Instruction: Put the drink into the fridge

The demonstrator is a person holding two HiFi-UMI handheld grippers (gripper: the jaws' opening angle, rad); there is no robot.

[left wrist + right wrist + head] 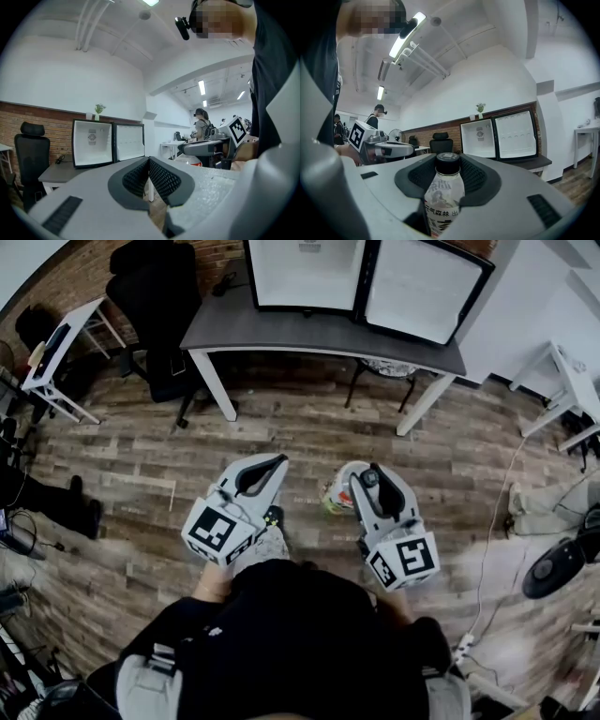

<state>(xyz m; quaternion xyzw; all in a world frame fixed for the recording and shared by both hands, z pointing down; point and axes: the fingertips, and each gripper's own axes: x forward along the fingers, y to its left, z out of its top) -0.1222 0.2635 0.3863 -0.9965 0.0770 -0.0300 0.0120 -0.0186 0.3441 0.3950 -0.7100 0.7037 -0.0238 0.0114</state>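
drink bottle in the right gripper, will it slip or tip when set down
The bottle looks like smooth labelled plastic, so it may slide, though the right gripper holds it between textured pads. It looks tall and narrow, so probably apt to tip if released tilted. Its black cap is on, so a spill seems unlikely.

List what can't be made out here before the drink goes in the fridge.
- Interior of the fridge: head view's top edge cuts it off; too small in both gripper views.
- Base of the drink bottle: hidden inside the right tool, right gripper view.
- Background person: too small, left gripper view.
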